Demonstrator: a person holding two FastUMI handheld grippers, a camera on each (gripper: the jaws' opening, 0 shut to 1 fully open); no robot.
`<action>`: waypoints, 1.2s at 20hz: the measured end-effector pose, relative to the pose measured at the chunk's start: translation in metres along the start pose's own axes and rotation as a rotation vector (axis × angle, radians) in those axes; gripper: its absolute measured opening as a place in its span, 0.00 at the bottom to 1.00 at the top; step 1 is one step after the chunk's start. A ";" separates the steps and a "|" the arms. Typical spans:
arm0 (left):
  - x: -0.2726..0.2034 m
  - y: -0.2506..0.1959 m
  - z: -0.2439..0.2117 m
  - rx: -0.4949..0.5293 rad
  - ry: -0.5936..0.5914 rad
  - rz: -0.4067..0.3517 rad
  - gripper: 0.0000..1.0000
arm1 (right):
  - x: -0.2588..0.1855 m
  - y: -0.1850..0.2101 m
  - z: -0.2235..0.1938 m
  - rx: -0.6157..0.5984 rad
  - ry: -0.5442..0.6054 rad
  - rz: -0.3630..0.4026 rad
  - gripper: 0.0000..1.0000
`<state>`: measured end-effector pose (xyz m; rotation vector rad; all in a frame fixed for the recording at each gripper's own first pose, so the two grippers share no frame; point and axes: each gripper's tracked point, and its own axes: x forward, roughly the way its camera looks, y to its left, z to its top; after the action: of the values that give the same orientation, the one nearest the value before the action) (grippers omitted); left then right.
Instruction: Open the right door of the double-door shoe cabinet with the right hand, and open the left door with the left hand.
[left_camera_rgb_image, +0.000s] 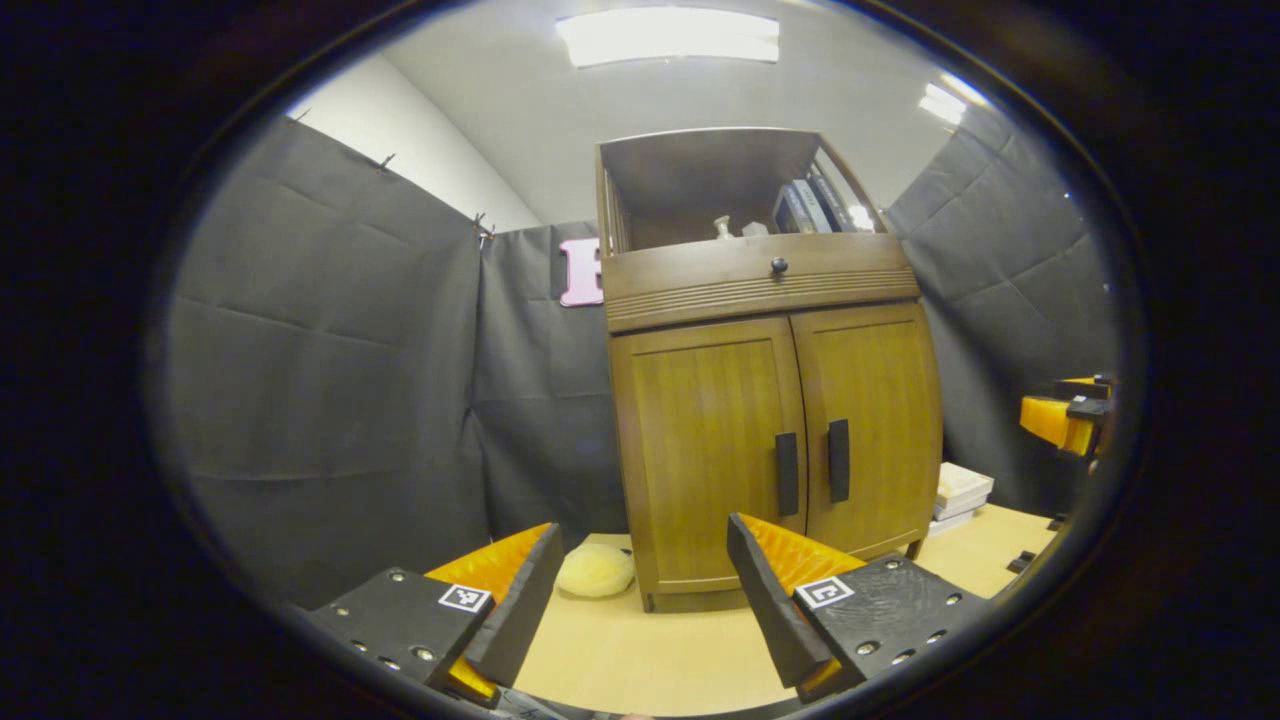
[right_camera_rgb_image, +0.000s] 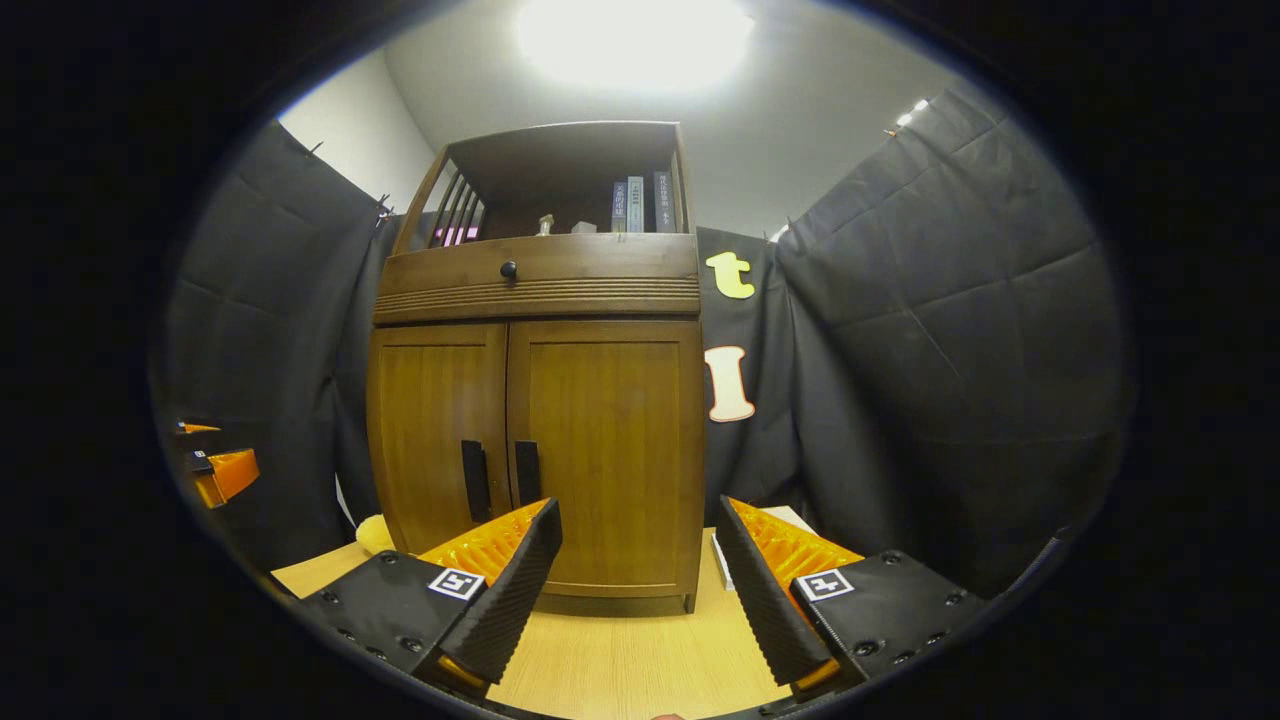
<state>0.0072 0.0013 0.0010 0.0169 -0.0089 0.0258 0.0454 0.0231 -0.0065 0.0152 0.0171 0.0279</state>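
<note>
Fingers (right_camera_rgb_image: 520, 575) spread before brown wooden shoe cabinet (right_camera_rgb_image: 540, 400), doors closed.

The shoe cabinet (left_camera_rgb_image: 765, 440) is warm brown wood with vertical grain, its two door handles (left_camera_rgb_image: 787, 473) black and the drawer knob (left_camera_rgb_image: 779, 265) dark. The tabletop (left_camera_rgb_image: 640, 660) is pale yellowish wood. A fluffy cream-yellow thing (left_camera_rgb_image: 595, 570) lies beside white stacked boxes' (left_camera_rgb_image: 960, 495) cabinet.
</note>
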 end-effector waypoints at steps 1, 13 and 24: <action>-0.001 0.001 0.001 0.000 -0.001 0.007 0.96 | 0.006 0.003 -0.001 0.001 0.000 0.007 0.97; 0.003 0.014 -0.004 0.012 0.010 0.106 0.96 | 0.093 0.060 -0.001 0.007 -0.013 0.111 0.98; -0.004 0.031 0.005 0.035 0.036 0.246 0.96 | 0.168 0.095 -0.032 0.022 0.038 0.152 0.97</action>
<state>0.0028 0.0322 0.0068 0.0501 0.0256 0.2725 0.2099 0.1237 -0.0400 0.0375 0.0542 0.1801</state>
